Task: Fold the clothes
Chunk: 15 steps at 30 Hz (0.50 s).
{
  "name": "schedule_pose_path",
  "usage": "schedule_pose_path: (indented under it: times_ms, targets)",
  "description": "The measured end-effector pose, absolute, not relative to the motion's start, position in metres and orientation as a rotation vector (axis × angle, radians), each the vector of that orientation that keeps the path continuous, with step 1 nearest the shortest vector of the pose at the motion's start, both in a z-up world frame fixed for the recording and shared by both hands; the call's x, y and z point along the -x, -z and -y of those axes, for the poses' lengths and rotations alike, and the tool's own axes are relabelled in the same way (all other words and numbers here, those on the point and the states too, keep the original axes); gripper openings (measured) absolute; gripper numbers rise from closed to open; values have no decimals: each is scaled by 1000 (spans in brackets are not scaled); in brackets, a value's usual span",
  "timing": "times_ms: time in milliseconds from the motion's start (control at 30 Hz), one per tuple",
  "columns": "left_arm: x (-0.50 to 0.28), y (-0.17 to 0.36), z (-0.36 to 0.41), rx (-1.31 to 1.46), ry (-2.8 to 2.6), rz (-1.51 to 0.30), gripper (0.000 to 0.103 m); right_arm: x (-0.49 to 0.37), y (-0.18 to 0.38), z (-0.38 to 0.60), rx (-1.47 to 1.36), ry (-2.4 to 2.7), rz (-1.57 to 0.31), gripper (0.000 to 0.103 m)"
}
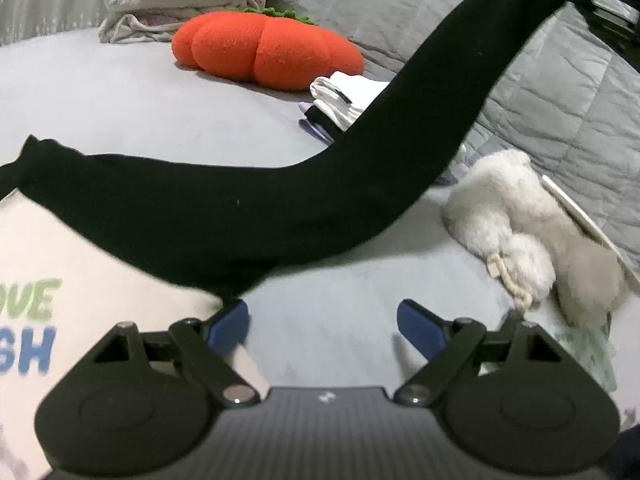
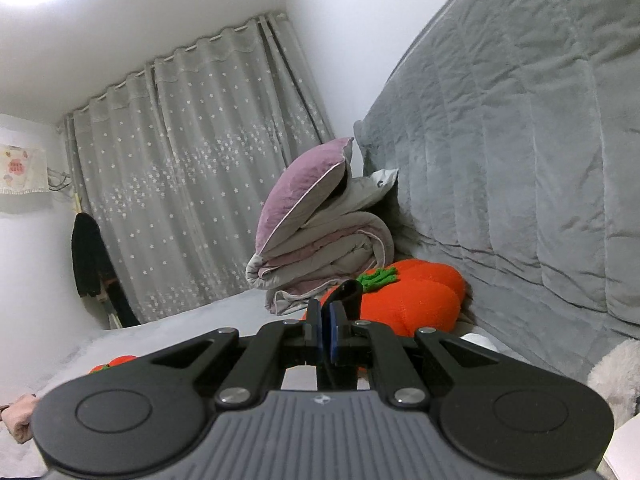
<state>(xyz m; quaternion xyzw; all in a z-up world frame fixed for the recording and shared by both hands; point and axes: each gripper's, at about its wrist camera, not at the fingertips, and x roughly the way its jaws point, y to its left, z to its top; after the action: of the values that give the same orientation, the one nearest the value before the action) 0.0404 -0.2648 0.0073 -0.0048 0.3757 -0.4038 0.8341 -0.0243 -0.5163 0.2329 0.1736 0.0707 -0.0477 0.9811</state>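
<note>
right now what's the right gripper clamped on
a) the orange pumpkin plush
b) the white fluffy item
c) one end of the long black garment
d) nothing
c: the right gripper has its jaws pressed together on the black garment, lifting that end off the bed.

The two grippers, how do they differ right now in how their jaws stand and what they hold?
The left gripper has its blue pads spread wide with nothing between them; the right gripper is clamped shut on one end of the long black sock. The left gripper hangs low over the grey bed sheet, beside the sock's lower end; the right gripper holds its end raised in the air. Both share the same black linkage and blue pads.
</note>
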Motion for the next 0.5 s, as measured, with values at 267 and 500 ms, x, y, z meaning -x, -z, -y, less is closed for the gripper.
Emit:
schedule_pose_path:
  times_ms: [267,500]
  targets:
    - [-20,-15,244,9,806,-762,86,30,-232,525,-391,97,-142,7]
    - [0,-5,258,-108,707,-729,86,32,-230,526,-416,99,-148,7]
